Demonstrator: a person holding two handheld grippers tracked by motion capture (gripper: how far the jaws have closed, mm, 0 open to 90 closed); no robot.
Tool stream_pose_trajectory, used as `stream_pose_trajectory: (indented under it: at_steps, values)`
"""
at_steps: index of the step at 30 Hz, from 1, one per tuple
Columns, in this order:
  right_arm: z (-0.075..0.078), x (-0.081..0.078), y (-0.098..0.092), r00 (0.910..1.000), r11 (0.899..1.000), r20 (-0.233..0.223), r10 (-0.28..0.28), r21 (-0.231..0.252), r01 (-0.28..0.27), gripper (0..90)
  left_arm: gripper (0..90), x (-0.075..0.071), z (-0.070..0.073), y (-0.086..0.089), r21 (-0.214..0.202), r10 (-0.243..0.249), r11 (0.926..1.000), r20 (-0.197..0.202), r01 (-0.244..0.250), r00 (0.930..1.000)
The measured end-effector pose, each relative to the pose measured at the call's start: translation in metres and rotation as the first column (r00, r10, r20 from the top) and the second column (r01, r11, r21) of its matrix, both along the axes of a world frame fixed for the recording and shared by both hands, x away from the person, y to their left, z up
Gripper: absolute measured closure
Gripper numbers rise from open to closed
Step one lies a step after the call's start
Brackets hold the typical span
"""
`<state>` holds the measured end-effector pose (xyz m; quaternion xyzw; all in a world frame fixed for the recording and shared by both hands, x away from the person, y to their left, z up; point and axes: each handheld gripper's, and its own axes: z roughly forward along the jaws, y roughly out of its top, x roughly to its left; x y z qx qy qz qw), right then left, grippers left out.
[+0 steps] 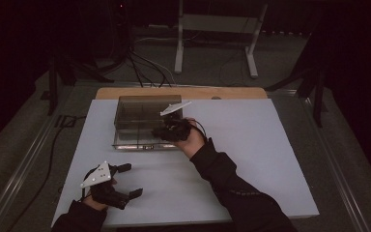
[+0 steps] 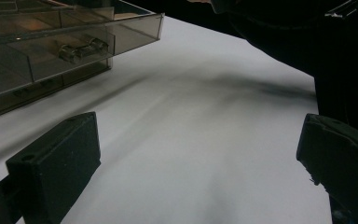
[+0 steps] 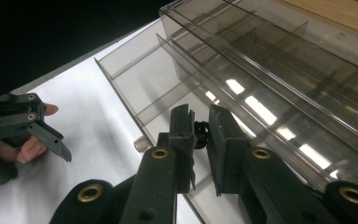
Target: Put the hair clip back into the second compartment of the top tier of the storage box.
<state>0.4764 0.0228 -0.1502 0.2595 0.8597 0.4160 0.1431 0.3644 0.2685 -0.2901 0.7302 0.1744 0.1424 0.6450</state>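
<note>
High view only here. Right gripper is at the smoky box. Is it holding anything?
Observer: Yes. The right gripper view shows the right gripper nearly shut on a small black part.
Operator: What's under it?
Observer: A drawer pulled out of the box, split by dividers. The compartments I can see look empty.
Operator: Left gripper carrying anything?
Observer: No. The left gripper is wide open in its own view, with just bare white table between the jaws.
</note>
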Motion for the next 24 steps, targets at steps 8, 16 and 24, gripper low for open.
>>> stream_pose_trajectory:
  at_steps: [8,16,24]
  values:
    - [-0.003,0.002,0.011,0.9999,1.000,-0.010,0.007,-0.008,-0.007,80.6,0.5,0.000,0.000,0.000,0.001,-0.004,1.0000,0.000,0.004,1.0000]
    - [-0.006,0.004,0.024,0.9997,0.999,-0.016,0.016,-0.028,-0.017,80.6,0.5,0.000,0.000,0.000,-0.002,-0.003,1.0000,-0.001,0.003,1.0000]
    - [-0.009,0.007,0.032,0.9997,0.999,-0.021,0.013,-0.033,-0.014,80.5,0.5,0.000,0.000,0.001,-0.005,-0.002,1.0000,-0.003,0.002,1.0000]
